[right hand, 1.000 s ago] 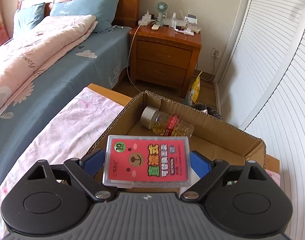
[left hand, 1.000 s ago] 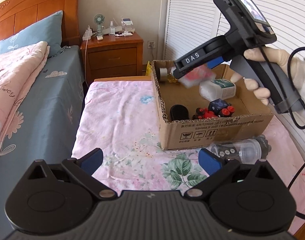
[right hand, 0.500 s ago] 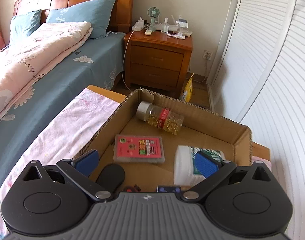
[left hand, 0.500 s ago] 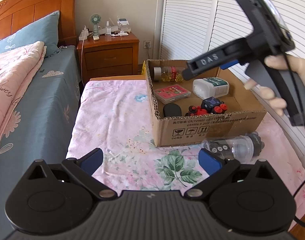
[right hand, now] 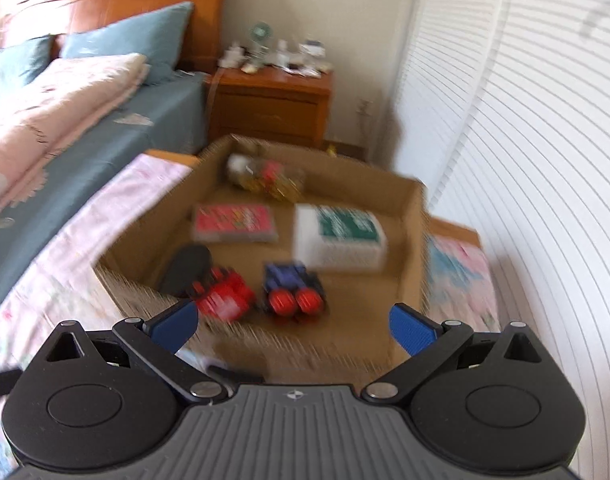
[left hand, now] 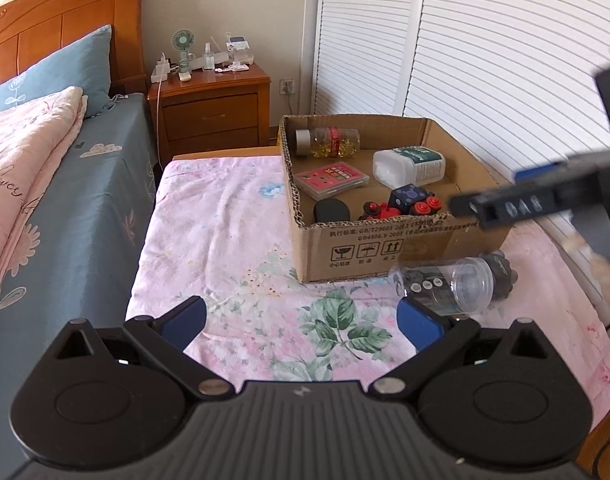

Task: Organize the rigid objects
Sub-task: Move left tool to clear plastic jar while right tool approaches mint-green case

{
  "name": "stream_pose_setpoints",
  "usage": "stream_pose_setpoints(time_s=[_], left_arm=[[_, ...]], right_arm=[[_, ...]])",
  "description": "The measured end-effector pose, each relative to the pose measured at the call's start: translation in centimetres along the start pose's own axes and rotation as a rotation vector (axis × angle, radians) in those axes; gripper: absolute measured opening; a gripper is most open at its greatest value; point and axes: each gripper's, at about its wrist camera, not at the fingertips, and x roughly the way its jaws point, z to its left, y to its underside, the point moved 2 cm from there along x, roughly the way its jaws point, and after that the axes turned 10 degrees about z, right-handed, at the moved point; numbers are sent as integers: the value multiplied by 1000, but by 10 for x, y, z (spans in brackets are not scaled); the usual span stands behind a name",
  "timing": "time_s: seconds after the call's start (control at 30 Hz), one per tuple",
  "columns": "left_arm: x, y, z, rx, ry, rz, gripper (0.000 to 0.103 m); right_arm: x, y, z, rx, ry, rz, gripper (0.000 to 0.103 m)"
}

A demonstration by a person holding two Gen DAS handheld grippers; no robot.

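Note:
A cardboard box [left hand: 385,246] [right hand: 409,240] stands on the floral cloth. Inside lie a red card case [left hand: 331,175] [right hand: 235,222], a white bottle [left hand: 409,165] [right hand: 339,236], a capsule jar [left hand: 327,142], a black oval object [left hand: 331,211], a red toy [left hand: 379,210] [right hand: 223,294] and a blue cube [left hand: 409,196]. A clear jar with a grey lid [left hand: 451,286] lies on its side in front of the box. My left gripper [left hand: 301,322] is open above the cloth, near that jar. My right gripper [right hand: 293,326] is open and empty over the box's near wall; in the left wrist view its body [left hand: 545,200] is blurred at right.
A wooden nightstand [left hand: 213,110] with a small fan and chargers stands behind the table. A bed [left hand: 45,184] with blue sheet and pink quilt runs along the left. White louvred doors [left hand: 465,60] close off the right side. A person's gloved hand [left hand: 609,276] shows at far right.
My right gripper let go of the red card case, which now lies in the box, and has pulled back toward the near right. My left gripper drew back a little.

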Motion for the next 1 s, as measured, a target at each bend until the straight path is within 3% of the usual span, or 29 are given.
stream_pose_setpoints(time_s=[0.13,0.4,0.47,0.67,1.0], left_arm=[[2,1,-5,11,8,8,101],[6,2,-13,30,13,23,101],[6,3,-15,34,16,24,101],[4,5,-17,46,9,24,101],[10,5,-19,54,28,34,101]], right_arm=[[-6,30,-13,57,13,3,103],[3,87,-2,24,-115,90,103],[12,95,6,16,-162,130,103],[30,98,30,34,-192,165,103],[44,101,36,56,-95,176,103]])
